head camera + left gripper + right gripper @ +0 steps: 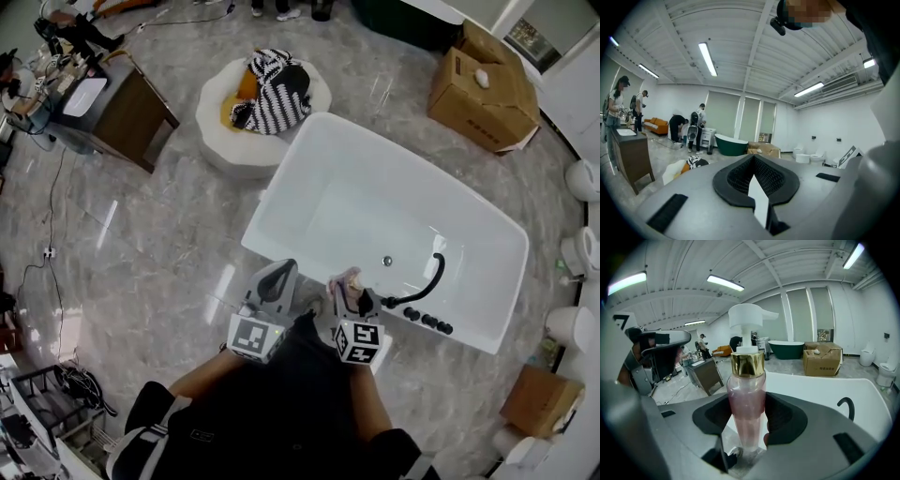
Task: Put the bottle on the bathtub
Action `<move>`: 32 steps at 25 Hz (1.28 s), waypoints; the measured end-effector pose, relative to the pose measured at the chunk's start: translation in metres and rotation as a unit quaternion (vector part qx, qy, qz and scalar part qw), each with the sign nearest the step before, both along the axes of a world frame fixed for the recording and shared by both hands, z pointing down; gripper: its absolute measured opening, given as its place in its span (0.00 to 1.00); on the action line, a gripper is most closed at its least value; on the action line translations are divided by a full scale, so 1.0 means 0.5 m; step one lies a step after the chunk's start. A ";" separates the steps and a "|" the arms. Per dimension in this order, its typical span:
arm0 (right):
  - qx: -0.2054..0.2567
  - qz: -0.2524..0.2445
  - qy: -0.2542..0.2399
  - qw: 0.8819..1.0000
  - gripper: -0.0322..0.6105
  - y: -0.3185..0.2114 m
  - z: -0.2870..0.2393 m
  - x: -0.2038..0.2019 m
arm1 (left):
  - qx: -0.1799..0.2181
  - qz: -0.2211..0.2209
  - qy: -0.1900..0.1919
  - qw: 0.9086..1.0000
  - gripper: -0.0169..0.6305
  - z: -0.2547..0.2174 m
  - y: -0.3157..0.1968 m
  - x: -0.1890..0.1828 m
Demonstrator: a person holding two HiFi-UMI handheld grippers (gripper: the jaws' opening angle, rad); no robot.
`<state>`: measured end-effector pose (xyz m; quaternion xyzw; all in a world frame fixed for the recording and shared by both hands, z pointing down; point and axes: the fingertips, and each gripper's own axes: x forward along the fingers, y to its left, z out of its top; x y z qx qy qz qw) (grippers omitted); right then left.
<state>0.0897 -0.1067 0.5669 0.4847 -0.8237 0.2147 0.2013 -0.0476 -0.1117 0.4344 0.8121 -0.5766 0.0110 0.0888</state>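
Standing upright, bottle clamped in right gripper; left gripper closed.

Bathroom showroom with a glossy grey marble floor and a white ribbed ceiling.

Seen from the head view, a round white seat sits at 12 o'clock with a striped cloth heaped on it. A dark wooden cabinet is at 10 o'clock, one cardboard box at 2 o'clock and a second box at 4 o'clock. White toilets line the edge at 3 o'clock. Strip lights cross the ceiling. Pale blinds cover tall windows on the far wall, behind a green tub. An orange sofa stands near several people.
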 end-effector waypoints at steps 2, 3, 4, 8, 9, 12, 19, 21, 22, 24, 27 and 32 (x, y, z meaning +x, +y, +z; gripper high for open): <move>-0.004 0.010 0.009 1.000 0.38 -0.014 0.015 -0.004 | -0.002 0.016 0.000 1.000 0.05 0.003 -0.025 -0.003; -0.007 0.016 0.015 1.000 0.38 -0.021 0.024 -0.008 | -0.002 0.026 0.003 1.000 0.05 0.005 -0.039 -0.006; -0.012 0.023 0.021 0.999 0.39 -0.024 0.036 -0.012 | -0.003 0.037 0.006 0.999 0.05 0.006 -0.051 -0.007; -0.040 0.067 0.035 0.996 0.38 -0.016 0.083 -0.003 | 0.004 0.095 0.006 0.995 0.05 0.002 -0.075 0.013; -0.046 0.077 0.035 0.995 0.39 -0.016 0.095 0.000 | 0.007 0.106 0.004 0.994 0.05 0.001 -0.079 0.018; -0.061 0.105 0.041 0.992 0.38 -0.014 0.134 0.002 | 0.009 0.130 0.006 0.991 0.05 0.009 -0.088 0.017; -0.090 0.134 0.059 0.985 0.38 -0.015 0.217 -0.028 | -0.011 0.176 -0.020 0.984 0.05 0.051 -0.097 -0.020; -0.096 0.139 0.060 0.984 0.38 -0.023 0.238 -0.025 | -0.014 0.175 0.001 0.984 0.05 0.051 -0.103 -0.019; -0.100 0.143 0.060 0.983 0.38 -0.025 0.248 -0.024 | -0.013 0.176 0.004 0.984 0.05 0.050 -0.105 -0.019; -0.108 0.149 0.061 0.981 0.38 -0.028 0.271 -0.027 | -0.016 0.179 0.004 0.984 0.05 0.053 -0.109 -0.022; -0.120 0.152 0.063 0.979 0.38 -0.039 0.311 -0.031 | -0.018 0.182 0.007 0.983 0.05 0.058 -0.114 -0.025; -0.142 0.156 0.070 0.975 0.38 -0.050 0.373 -0.027 | -0.015 0.183 0.000 0.983 0.05 0.061 -0.120 -0.020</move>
